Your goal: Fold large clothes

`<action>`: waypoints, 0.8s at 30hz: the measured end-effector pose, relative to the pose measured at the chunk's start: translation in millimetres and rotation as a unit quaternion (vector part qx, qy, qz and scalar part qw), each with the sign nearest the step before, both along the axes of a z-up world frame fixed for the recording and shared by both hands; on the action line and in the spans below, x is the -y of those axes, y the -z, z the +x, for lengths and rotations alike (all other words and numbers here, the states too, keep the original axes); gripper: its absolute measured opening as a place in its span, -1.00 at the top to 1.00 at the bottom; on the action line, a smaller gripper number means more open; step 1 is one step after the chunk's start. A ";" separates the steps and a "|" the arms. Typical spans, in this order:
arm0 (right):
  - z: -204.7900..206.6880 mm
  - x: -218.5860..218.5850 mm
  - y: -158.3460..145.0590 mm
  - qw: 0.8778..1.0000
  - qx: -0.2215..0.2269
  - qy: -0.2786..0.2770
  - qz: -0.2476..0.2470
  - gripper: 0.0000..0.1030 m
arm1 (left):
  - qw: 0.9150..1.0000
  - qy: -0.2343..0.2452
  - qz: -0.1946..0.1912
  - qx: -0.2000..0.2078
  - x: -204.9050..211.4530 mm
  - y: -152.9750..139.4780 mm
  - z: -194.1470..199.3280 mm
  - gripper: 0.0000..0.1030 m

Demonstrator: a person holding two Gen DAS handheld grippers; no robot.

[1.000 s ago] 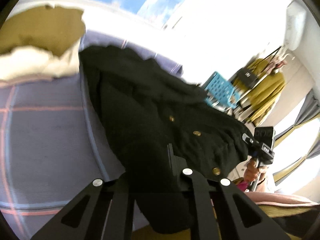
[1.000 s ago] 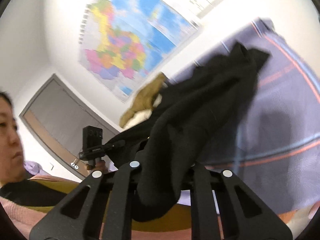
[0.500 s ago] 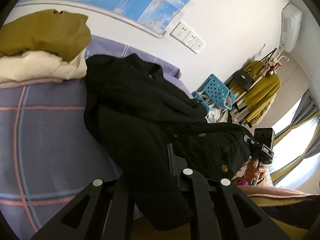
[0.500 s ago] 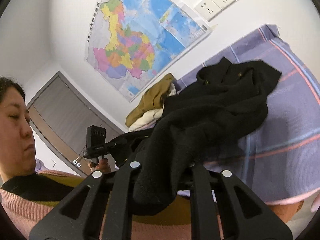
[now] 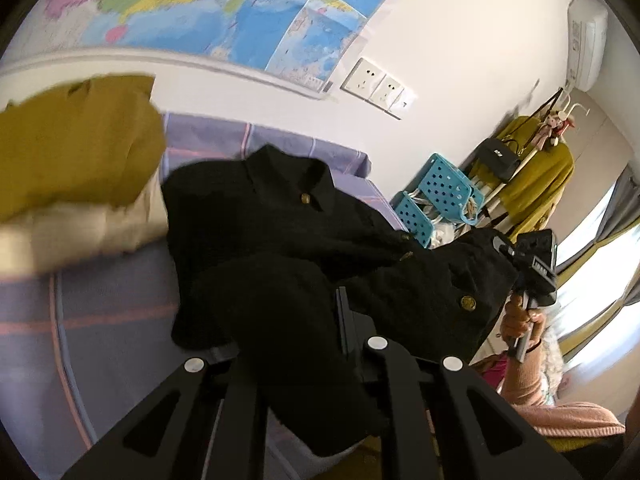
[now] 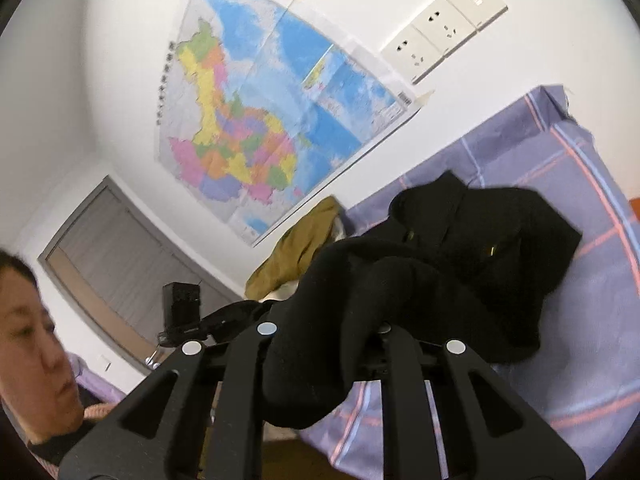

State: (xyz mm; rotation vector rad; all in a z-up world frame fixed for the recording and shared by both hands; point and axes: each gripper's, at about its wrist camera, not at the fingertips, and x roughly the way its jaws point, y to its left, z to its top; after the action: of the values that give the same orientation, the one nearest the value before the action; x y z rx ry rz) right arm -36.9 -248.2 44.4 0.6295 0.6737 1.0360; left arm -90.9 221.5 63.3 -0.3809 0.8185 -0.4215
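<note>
Bright daylight pours from the blown-out window (image 5: pixel 600 264); fisheye bends the edges, and the mustard garment (image 5: pixel 76 140) smears with blur.

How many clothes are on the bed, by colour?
Black: 1, the black coat, held by the left gripper and the right gripper
Mustard: 1, the mustard garment
Cream: 1, the cream garment
Total: 3
</note>
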 end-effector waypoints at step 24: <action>223.9 -45.7 86.8 0.970 -0.216 0.086 -0.071 0.25 | 0.982 -0.057 -0.019 -0.179 -46.2 57.6 238.1 0.74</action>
State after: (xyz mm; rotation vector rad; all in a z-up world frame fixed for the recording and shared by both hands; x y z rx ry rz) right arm 187.0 -202.5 -42.3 0.7819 1.0440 0.6859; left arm 147.2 267.8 5.7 -0.5459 1.1343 -0.2632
